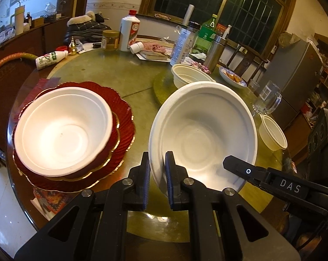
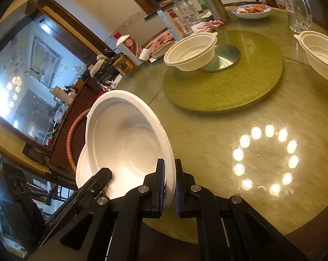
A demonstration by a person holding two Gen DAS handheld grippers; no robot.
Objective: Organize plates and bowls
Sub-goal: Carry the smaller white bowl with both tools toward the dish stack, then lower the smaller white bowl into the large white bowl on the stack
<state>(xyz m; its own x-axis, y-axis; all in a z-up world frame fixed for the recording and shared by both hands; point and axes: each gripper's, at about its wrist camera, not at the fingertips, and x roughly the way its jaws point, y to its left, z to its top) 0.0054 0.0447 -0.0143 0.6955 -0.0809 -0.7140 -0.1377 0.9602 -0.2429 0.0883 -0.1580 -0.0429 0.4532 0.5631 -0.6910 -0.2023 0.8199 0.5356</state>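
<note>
Both tongs pinch the rim of the same white foam bowl [image 1: 204, 134], which hangs tilted above the glass tabletop [image 1: 137, 100]. In the left wrist view the left gripper [image 1: 157, 176] is narrowed onto the rim at the bowl's 7 o'clock edge, one pad inside the wall and one outside. The right gripper [image 1: 235, 166] comes in from 4 o'clock in that same view, one black finger lying over the rim there.

From the right wrist view, the right gripper [image 2: 170, 183] is closed on the bowl [image 2: 129, 139] at its 5 o'clock edge, with the rim caught between the blue pads. The left gripper [image 2: 98, 182] shows at 8 o'clock, touching the bowl's lower wall.

At 9 o'clock of the held bowl in the left view sits a second white foam bowl [image 1: 62, 128], nested on a stack of red scalloped plates [image 1: 122, 130] with gold edges. A cream ribbed plastic bowl [image 2: 191, 51] rests on the green turntable [image 2: 224, 89] toward 12 o'clock, and another plastic bowl [image 2: 320, 54] stands at 2 o'clock near a glass mug [image 2: 298, 8].
</note>
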